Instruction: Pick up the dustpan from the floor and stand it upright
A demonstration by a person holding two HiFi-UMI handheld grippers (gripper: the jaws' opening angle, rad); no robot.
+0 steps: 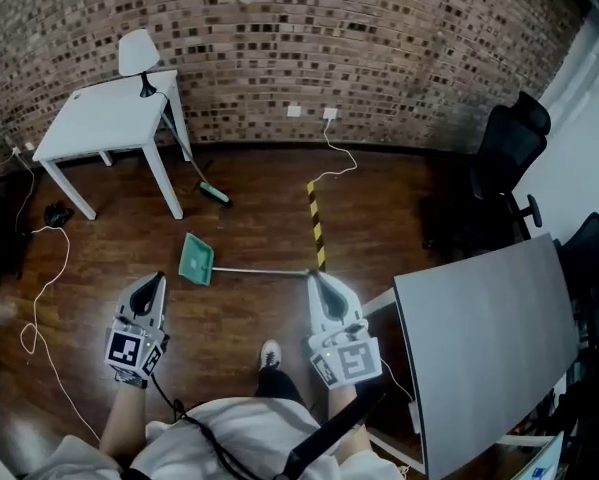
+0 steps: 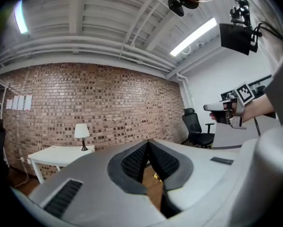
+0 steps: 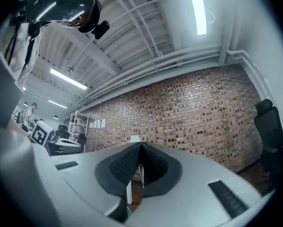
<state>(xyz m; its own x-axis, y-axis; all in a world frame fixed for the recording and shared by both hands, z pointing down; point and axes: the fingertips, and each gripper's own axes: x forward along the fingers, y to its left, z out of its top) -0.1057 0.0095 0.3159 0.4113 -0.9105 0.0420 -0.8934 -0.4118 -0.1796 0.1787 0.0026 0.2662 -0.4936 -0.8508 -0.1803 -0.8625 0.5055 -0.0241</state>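
- Right gripper [image 1: 315, 280]: jaws pressed together, pads meeting at the tips, nothing pinched. Held roughly level, aimed at 12 o'clock toward the brick wall [image 1: 329, 38].
- Left gripper [image 1: 156, 282]: jaws closed tip to tip, empty. The slot under its tips shows only wood floor [image 1: 269, 218] and a bit of yellow. It sits at 9 o'clock of the right gripper, well apart.
- Dustpan [image 1: 196, 259] lies on the floor, not upright. Its green pan is at 1 o'clock of the left gripper, and the thin handle runs off toward 3 o'clock.
- In the head view the handle's far end lines up with the right gripper's tip, but that gripper's own view shows no handle between the pads.
- Yellow-black tape strip [image 1: 316, 223] on the floor runs from 12 o'clock down to the handle end.
- White bench [image 1: 104, 118] at 10 o'clock of the dustpan, with a white lamp [image 1: 139, 56] on its back corner.
- Broom [image 1: 215, 194] leans at the white bench's right side, green head on the floor at 12 o'clock of the pan.
- Grey bench [image 1: 484, 348] at 3 o'clock of the right gripper; black office chairs [image 1: 504, 158] at 2 o'clock.
- Person's shoe [image 1: 269, 353] between the two grippers, at 6 o'clock of the handle.
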